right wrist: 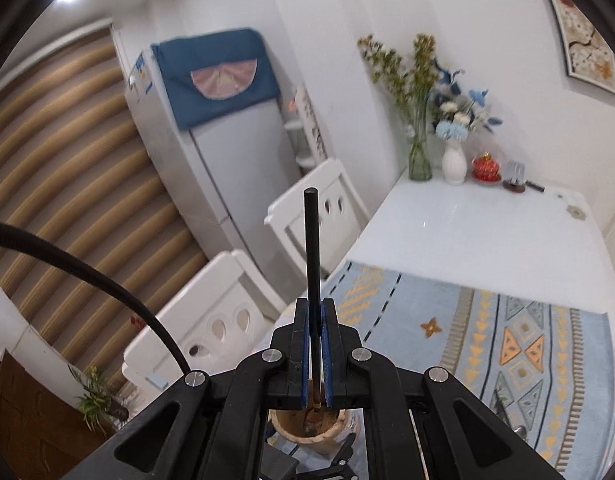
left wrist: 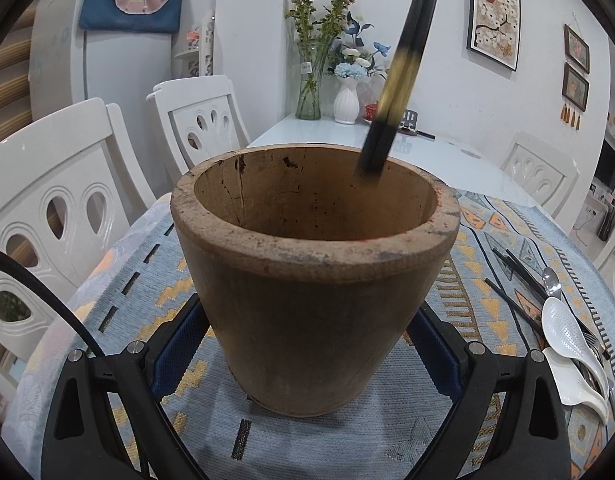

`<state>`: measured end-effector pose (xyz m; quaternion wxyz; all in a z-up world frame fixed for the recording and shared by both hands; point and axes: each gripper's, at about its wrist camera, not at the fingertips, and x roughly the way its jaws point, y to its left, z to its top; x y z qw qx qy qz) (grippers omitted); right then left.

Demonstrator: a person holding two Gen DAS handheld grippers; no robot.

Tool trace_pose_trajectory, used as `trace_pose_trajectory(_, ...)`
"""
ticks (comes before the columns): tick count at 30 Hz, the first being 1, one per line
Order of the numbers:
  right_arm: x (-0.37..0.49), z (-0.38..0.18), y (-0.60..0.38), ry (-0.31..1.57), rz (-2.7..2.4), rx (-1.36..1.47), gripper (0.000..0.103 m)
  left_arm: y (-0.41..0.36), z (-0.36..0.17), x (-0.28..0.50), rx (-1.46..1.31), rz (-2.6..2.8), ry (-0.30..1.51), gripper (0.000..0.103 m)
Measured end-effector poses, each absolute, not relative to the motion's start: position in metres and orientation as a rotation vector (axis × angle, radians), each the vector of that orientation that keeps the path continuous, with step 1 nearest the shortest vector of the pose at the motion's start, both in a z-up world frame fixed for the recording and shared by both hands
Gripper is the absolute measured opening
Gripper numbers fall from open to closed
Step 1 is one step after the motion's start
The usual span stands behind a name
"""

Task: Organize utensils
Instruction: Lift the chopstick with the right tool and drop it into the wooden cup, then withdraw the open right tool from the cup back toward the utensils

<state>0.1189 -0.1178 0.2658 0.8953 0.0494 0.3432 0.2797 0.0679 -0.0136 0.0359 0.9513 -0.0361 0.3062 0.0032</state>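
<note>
A tall brown wooden holder stands on the patterned cloth. My left gripper is shut on it, a blue pad against each side. A pair of black chopsticks with a gold band slants down from the upper right, and its lower tips dip just inside the holder's far rim. In the right wrist view my right gripper is shut on those chopsticks, which stick up past the fingers. The holder shows directly below that gripper.
On the cloth right of the holder lie more black chopsticks, a metal spoon and white spoons. White chairs line the table's left side. Vases of flowers stand at the far end.
</note>
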Motion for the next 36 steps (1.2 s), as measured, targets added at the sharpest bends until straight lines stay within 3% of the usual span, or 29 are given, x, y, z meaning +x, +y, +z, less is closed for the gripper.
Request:
trace_pose_trajectory(8,0.133,0.231,-0.1,0.831,0.601,0.08,0.005,-0.014,0.036,0.067,-0.075,0.006,0.62,0.096)
trace_pose_trajectory(10,0.146,0.222,-0.096,0.882,0.596,0.087,0.009,-0.014,0.036,0.067,-0.075,0.006,0.62,0.096)
trace_pose_trajectory(11,0.151,0.219,-0.095,0.899,0.593,0.093,0.018,-0.014,0.036,0.067,-0.075,0.006,0.62,0.096)
trace_pose_trajectory(12,0.159,0.216,-0.096,0.922,0.595,0.111,0.035,-0.014,0.036,0.067,-0.075,0.006,0.62,0.096)
trace_pose_trajectory(14,0.164,0.215,-0.1,0.918,0.601,0.15,0.052,-0.014,0.036,0.067,-0.075,0.006,0.62,0.096)
trace_pose_trajectory(31,0.114,0.235,-0.184,0.812,0.425,0.082,0.053,-0.013,0.037,0.067,-0.074,0.008,0.621,0.096)
trace_pose_trajectory(36,0.095,0.211,-0.218,0.868,0.327,0.065,0.068,-0.013,0.037,0.067,-0.079,0.006,0.615,0.096)
